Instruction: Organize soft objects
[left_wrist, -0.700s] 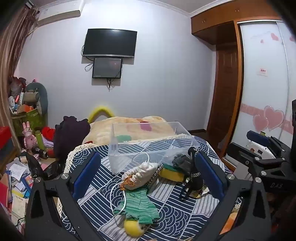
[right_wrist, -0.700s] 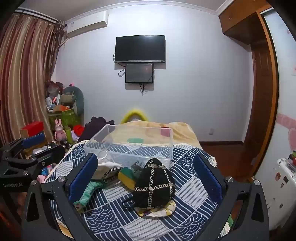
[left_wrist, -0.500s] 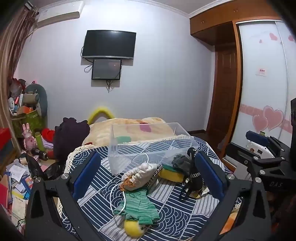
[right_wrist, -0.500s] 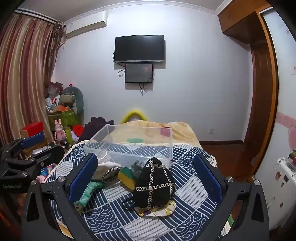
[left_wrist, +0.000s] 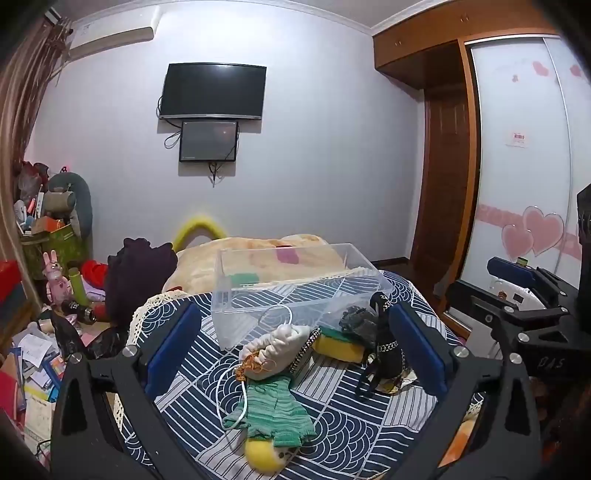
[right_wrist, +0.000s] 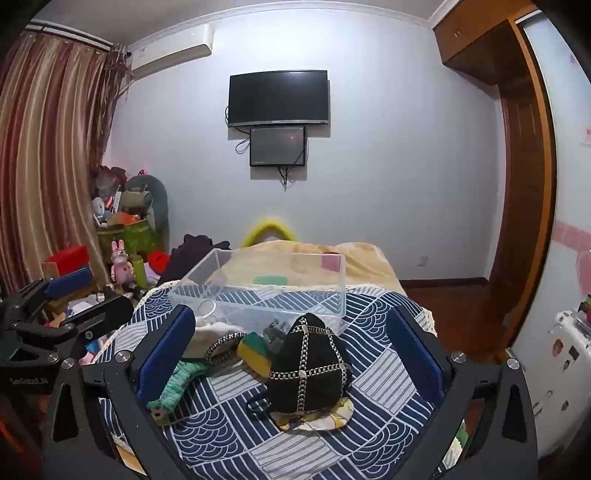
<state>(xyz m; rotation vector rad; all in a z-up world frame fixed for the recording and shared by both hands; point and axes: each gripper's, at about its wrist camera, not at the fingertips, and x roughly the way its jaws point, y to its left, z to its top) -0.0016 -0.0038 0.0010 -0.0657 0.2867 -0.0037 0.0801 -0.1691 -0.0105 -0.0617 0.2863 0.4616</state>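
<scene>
A clear plastic box (left_wrist: 295, 291) (right_wrist: 266, 291) stands empty on a blue patterned cloth. In front of it lie a green knitted piece (left_wrist: 273, 410) (right_wrist: 177, 384), a white drawstring pouch (left_wrist: 277, 347) (right_wrist: 210, 332), a yellow-green sponge (left_wrist: 338, 345) (right_wrist: 255, 350), a grey bundle (left_wrist: 356, 321) and a black chain-trimmed pouch (right_wrist: 306, 369) (left_wrist: 386, 347). A yellow ball (left_wrist: 262, 456) lies near the front edge. My left gripper (left_wrist: 295, 350) is open above the green piece and white pouch. My right gripper (right_wrist: 288, 354) is open around the black pouch, not touching it.
The blue cloth (left_wrist: 351, 432) (right_wrist: 388, 373) covers a small table before a bed with a beige blanket (right_wrist: 314, 258). Clutter, boxes and toys (right_wrist: 122, 240) fill the floor at left. A wardrobe (left_wrist: 524, 166) and door stand at right. Each gripper shows in the other's view.
Both views have barely shifted; the left view has tilted up slightly. No object on the cloth has moved and both grippers stay open.
</scene>
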